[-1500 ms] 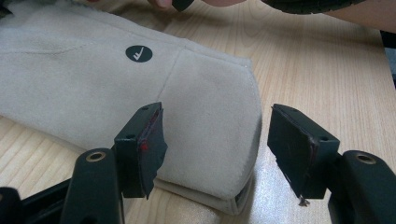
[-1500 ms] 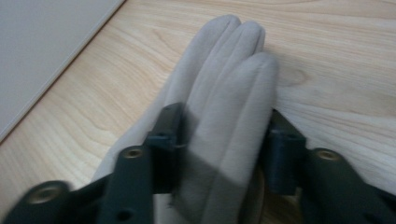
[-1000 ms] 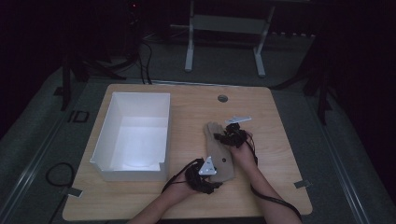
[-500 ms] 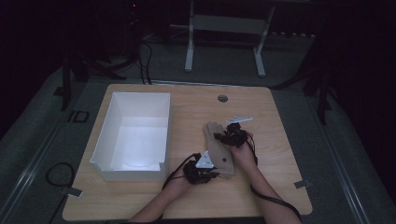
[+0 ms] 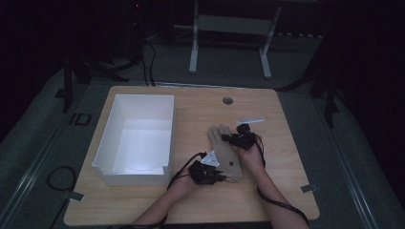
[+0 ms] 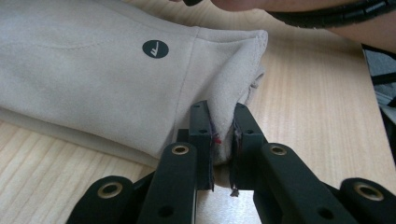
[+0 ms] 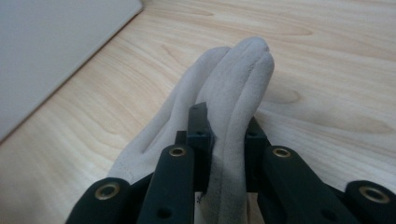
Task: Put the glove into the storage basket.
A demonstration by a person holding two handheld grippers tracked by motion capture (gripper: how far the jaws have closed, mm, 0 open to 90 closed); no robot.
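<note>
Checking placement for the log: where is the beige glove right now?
In the high view the glove lies on the wooden table, right of the white bin, pinched at its cuff by the left gripper and at its fingers by the right gripper.

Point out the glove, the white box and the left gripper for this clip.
glove [image 5: 224,145]: high view, on its palm area.
white box [image 5: 111,125]: high view, on its left wall.
left gripper [image 6: 222,147]: left gripper view, between its jaws, shut on the glove's cuff.
</note>
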